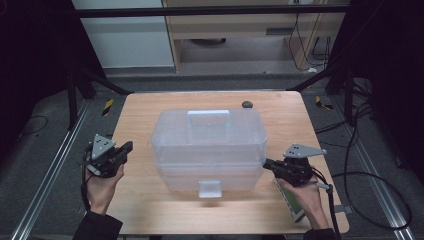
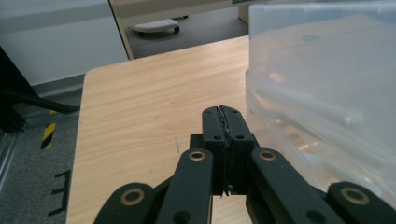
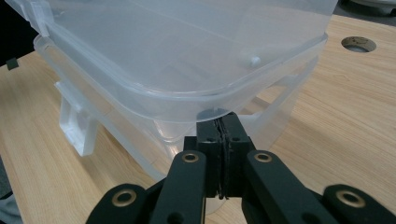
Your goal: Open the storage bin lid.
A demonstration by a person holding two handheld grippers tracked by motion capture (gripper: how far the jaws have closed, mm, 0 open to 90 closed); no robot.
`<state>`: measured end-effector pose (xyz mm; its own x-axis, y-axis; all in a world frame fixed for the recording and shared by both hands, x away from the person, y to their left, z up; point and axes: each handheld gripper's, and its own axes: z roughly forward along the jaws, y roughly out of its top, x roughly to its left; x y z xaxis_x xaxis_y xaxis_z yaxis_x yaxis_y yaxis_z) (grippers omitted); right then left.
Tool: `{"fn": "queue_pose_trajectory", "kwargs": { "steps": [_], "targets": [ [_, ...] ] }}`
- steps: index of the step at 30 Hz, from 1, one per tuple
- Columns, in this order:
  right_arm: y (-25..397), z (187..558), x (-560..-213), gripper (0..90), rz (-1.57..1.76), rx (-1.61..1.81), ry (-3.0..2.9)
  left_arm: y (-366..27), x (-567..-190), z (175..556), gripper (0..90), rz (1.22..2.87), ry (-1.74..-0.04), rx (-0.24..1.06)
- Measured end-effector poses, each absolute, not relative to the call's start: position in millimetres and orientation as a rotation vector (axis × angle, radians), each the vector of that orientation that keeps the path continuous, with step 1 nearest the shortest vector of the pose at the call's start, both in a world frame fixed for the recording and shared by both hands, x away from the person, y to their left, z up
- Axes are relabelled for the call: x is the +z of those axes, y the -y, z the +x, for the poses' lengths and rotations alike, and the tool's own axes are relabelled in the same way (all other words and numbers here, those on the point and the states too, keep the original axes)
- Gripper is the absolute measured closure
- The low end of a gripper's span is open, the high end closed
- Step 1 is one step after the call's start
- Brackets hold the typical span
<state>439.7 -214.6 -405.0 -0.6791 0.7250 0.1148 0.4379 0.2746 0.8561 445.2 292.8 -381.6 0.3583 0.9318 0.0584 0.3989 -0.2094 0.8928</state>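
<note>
A clear plastic storage box (image 1: pixel 207 150) with a lid and a top handle (image 1: pixel 208 118) stands in the middle of the wooden table (image 1: pixel 140 115). Its front latch (image 1: pixel 210 189) hangs down on the near side. My left gripper (image 1: pixel 126 147) is shut and empty, hovering left of the box (image 2: pixel 327 70) with a gap between them; its jaws (image 2: pixel 223 110) are pressed together. My right gripper (image 1: pixel 266 162) is shut too, its tip (image 3: pixel 222 119) right at the box's near right corner, just under the lid's rim (image 3: pixel 187 105). I cannot tell whether it touches.
A round cable hole (image 1: pixel 247 104) sits in the table behind the box. A flat white and green item (image 1: pixel 292 202) lies under the right hand near the front right edge. Black frame legs and cables (image 1: pixel 360 150) flank the table on the floor.
</note>
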Motion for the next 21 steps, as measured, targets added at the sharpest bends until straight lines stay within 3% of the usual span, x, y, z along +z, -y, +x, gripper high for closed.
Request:
{"fn": "queue_pose_trajectory", "kwargs": {
  "steps": [21],
  "targets": [
    [214.3, 439.2, -405.1, 89.1, 1.061, 1.362, -2.249, -264.2, -413.9, 429.6, 89.5, 1.914, -1.042, 0.658]
  ]
}}
